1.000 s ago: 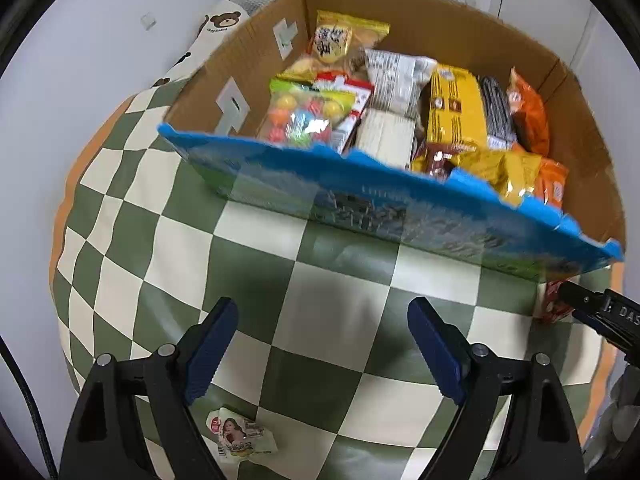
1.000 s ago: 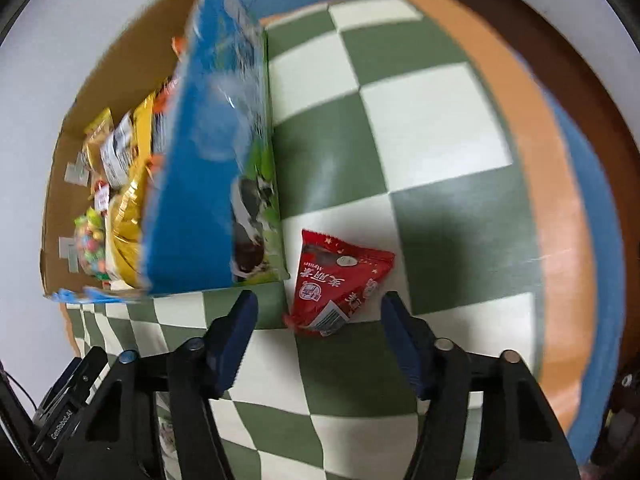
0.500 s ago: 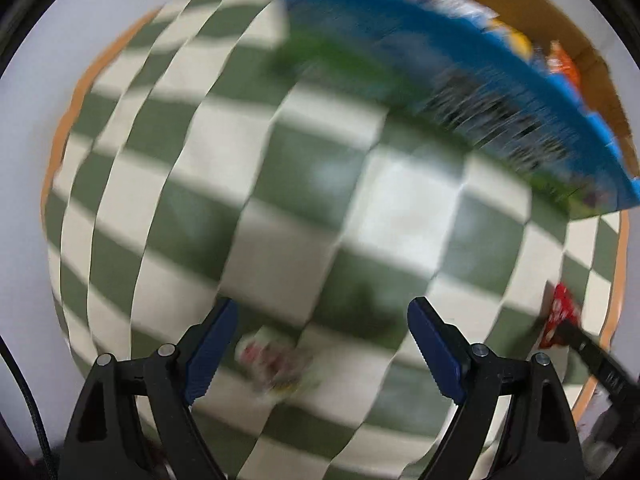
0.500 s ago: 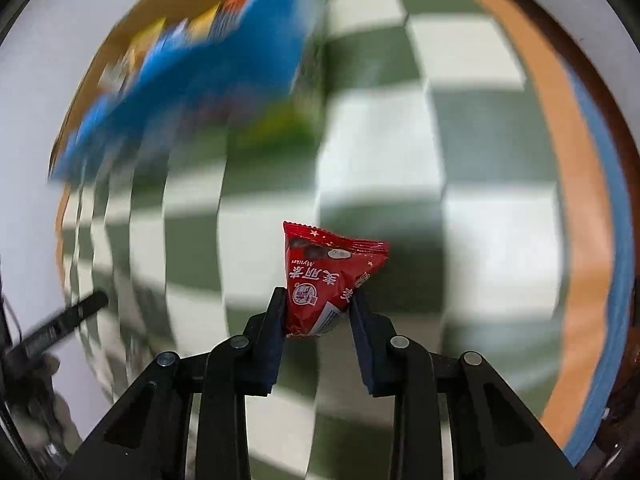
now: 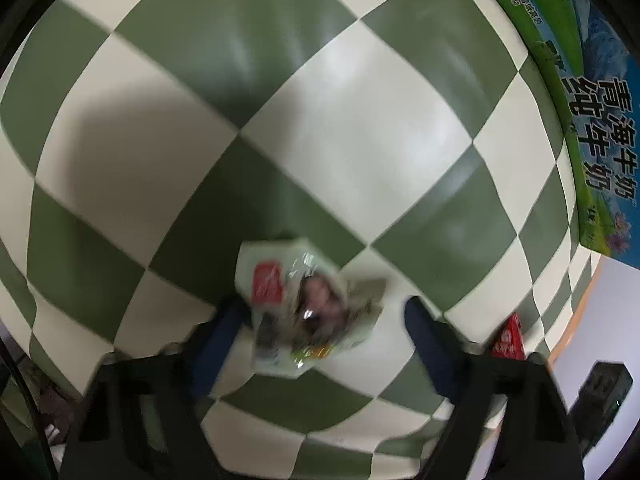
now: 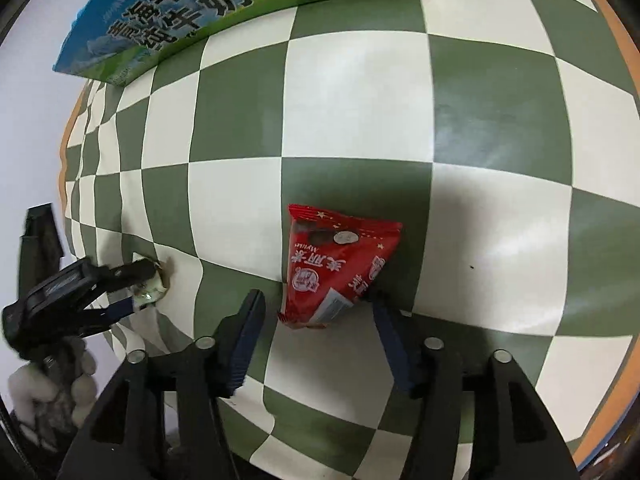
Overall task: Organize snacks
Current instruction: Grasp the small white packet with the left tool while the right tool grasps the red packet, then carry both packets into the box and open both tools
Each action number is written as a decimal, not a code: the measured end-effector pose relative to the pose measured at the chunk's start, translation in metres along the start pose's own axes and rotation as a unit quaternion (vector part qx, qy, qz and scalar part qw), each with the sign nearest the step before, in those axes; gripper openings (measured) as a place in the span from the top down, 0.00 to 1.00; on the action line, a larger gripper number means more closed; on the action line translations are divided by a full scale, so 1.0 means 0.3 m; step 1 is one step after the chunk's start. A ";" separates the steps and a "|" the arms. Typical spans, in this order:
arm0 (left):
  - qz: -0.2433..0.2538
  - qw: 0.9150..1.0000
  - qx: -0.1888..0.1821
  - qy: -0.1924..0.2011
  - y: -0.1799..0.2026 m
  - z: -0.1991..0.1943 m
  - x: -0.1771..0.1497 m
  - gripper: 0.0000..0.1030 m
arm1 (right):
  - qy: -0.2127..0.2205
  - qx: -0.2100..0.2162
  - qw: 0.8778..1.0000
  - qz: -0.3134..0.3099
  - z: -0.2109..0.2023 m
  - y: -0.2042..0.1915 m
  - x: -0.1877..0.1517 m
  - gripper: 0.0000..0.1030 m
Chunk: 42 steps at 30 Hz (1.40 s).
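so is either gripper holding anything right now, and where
Nothing held: right fingers, just opened, flank the red snack packet's lower end; left fingers, just closing, straddle the white snack packet with a gap.

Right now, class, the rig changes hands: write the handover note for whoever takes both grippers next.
Left gripper: open, jaws just been closing around the pale packet; a gap shows at one finger, so no firm grip yet.
Right gripper: open, jaws just been opening; the red packet lies between them on the checked cloth.
The printed box stands at the far edge of the cloth; its inside is out of view.
Done: neither packet is lifted.
Left: probably grip each packet and carry it to the box.
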<state>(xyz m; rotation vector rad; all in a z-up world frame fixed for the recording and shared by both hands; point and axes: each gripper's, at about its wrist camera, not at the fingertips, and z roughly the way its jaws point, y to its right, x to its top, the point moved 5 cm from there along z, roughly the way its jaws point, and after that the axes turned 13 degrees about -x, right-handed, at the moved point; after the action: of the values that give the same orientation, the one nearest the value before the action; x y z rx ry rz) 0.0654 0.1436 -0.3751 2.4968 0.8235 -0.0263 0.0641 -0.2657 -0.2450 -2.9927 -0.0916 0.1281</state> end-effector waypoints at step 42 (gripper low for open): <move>0.286 0.957 -0.020 -0.048 0.527 -0.090 -0.145 0.43 | 0.071 0.019 0.995 0.074 -0.236 -0.050 0.062 0.61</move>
<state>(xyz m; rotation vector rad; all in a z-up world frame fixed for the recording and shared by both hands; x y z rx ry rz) 0.1149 0.0234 -0.2715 2.5769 0.0397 0.0668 0.0882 -0.2596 -0.1745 -2.9563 0.1471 -0.0676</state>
